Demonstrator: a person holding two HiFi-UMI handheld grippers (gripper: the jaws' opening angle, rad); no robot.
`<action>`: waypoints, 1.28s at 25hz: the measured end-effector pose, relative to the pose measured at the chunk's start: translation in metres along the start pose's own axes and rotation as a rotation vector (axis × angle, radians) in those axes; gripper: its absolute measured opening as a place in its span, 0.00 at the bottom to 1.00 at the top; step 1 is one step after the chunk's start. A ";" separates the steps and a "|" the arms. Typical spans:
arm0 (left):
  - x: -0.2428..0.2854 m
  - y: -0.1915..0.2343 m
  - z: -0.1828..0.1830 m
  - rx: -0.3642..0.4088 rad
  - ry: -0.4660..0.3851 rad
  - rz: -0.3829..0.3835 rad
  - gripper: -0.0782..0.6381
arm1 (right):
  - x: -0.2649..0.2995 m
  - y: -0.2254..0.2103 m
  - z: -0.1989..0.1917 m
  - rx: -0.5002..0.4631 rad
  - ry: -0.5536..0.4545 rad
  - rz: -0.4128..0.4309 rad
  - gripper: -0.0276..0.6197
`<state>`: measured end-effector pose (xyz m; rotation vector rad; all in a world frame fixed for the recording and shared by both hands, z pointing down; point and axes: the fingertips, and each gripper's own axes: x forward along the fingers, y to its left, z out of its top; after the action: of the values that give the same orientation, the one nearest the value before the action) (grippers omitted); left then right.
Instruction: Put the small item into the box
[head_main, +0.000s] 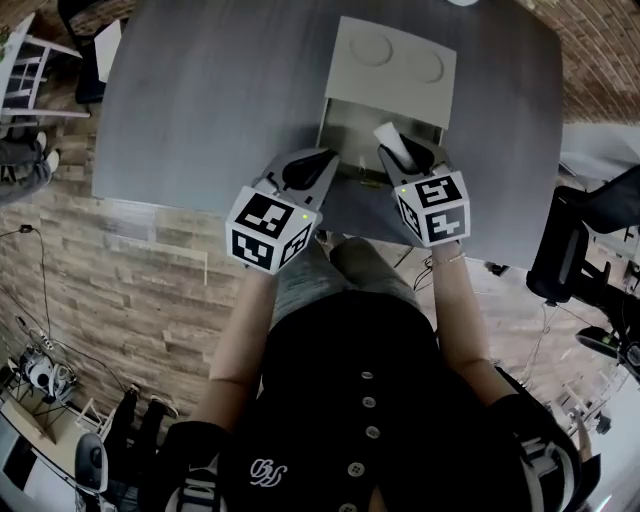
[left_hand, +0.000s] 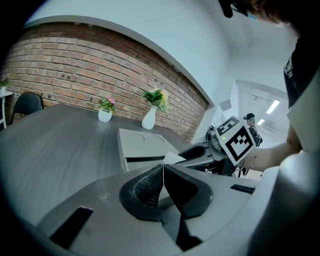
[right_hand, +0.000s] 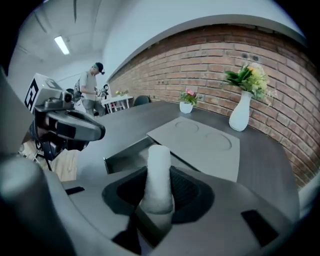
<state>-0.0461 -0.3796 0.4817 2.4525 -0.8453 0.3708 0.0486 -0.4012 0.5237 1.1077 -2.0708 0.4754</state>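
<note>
Though fuzzy, a white cylinder (right_hand: 159, 172).

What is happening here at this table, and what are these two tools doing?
A person works at a grey table with a gripper in each hand. The right gripper is shut on a small white roll and holds it upright at the near right side of the open drawer of a flat grey box. The left gripper is beside it at the drawer's near edge with its jaws together; I cannot tell whether it pinches anything. The roll is not yet in the drawer.
</note>
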 end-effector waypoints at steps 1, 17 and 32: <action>0.001 0.002 -0.002 0.000 0.003 0.004 0.13 | 0.005 -0.001 -0.002 -0.022 0.022 0.003 0.25; 0.010 0.017 -0.009 0.003 0.006 0.026 0.13 | 0.057 0.002 -0.025 -0.120 0.247 0.102 0.27; 0.005 0.011 -0.002 0.006 -0.005 0.018 0.13 | 0.046 0.001 -0.017 -0.080 0.185 0.083 0.39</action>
<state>-0.0494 -0.3881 0.4890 2.4544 -0.8700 0.3739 0.0379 -0.4159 0.5694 0.8998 -1.9614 0.5111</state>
